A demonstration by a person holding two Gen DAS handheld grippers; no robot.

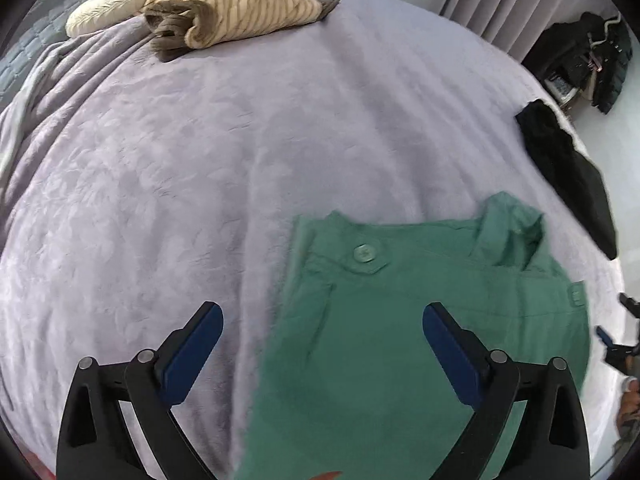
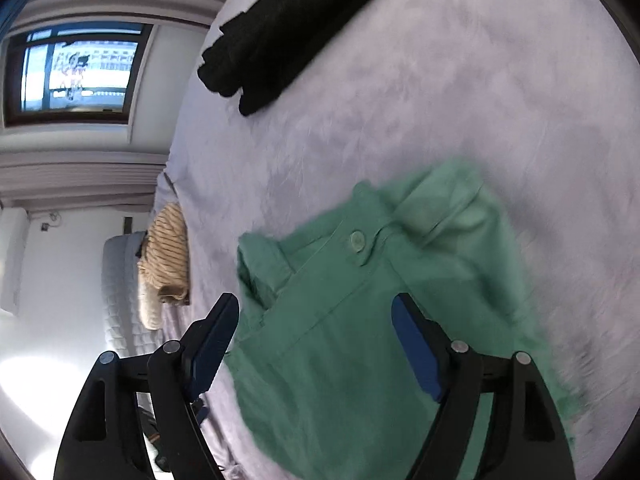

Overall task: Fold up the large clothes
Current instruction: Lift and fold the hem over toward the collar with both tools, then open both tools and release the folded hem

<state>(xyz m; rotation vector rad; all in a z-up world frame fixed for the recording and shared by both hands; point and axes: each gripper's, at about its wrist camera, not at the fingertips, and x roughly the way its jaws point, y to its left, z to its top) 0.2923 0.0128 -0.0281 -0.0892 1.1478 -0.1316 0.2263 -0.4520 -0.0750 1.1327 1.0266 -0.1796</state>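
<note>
Green trousers: laid on bedspread, fold underway; left gripper, right gripper jaws apart, empty. Next: regrasp an edge.

a bed carries everything here, covered by a pale lilac blanket with a faint embossed leaf pattern and a few soft wrinkles. a green garment, with a button on a tab, lies flat on the blanket near the edge closest to the cameras. a black garment lies at the right-hand edge of the bed, well apart from the green one. at the far end, a crumpled beige and brown striped garment sits just beside a cream quilted pillow. the middle of the blanket between these things is bare.
</note>
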